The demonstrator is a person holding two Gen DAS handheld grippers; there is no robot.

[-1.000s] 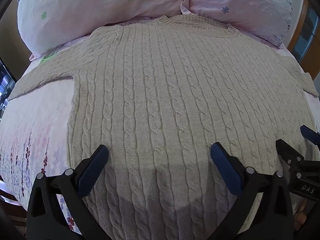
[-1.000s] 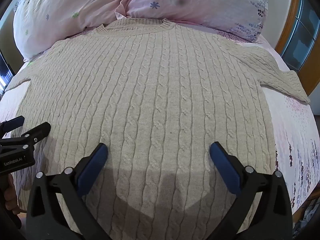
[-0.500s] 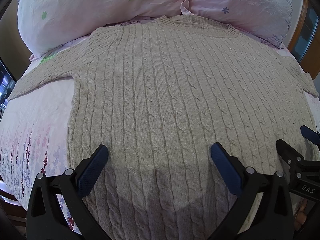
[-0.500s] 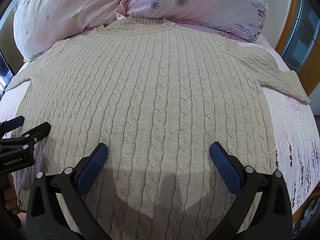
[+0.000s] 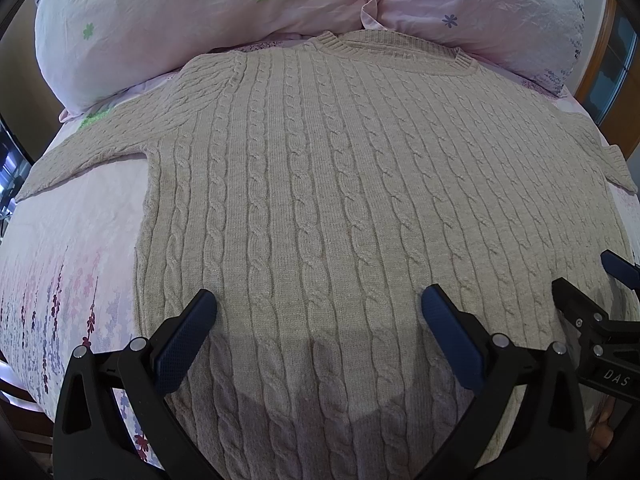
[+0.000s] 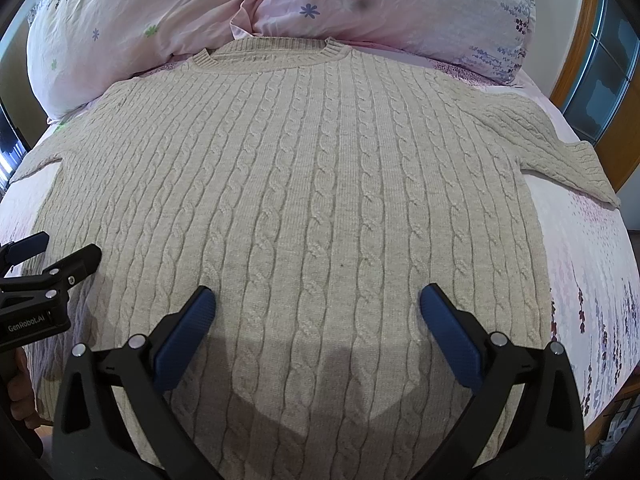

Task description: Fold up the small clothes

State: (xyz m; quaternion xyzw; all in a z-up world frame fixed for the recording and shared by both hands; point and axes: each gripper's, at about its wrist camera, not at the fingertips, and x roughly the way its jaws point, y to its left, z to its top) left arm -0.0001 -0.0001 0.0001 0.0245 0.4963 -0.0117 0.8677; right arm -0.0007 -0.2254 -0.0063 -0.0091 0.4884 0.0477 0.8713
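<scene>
A beige cable-knit sweater (image 5: 320, 200) lies spread flat and face up on my bed (image 5: 72, 248), its neckline (image 6: 268, 54) touching the two pink floral pillows (image 5: 200, 12) at the head. Both sleeves stretch out sideways: the left sleeve (image 5: 92, 148) runs toward the bed's edge, the right sleeve (image 6: 560, 152) ends in a ribbed cuff on the flowered sheet. My left tool (image 5: 320, 320) hangs above the sweater's lower body, its blue-padded fingers (image 5: 188, 336) spread wide and gripping nothing. My right tool (image 6: 316, 320) hangs beside it over the same lower part, spread just as wide and likewise empty. Each tool's shadow falls on the knit near the hem.
</scene>
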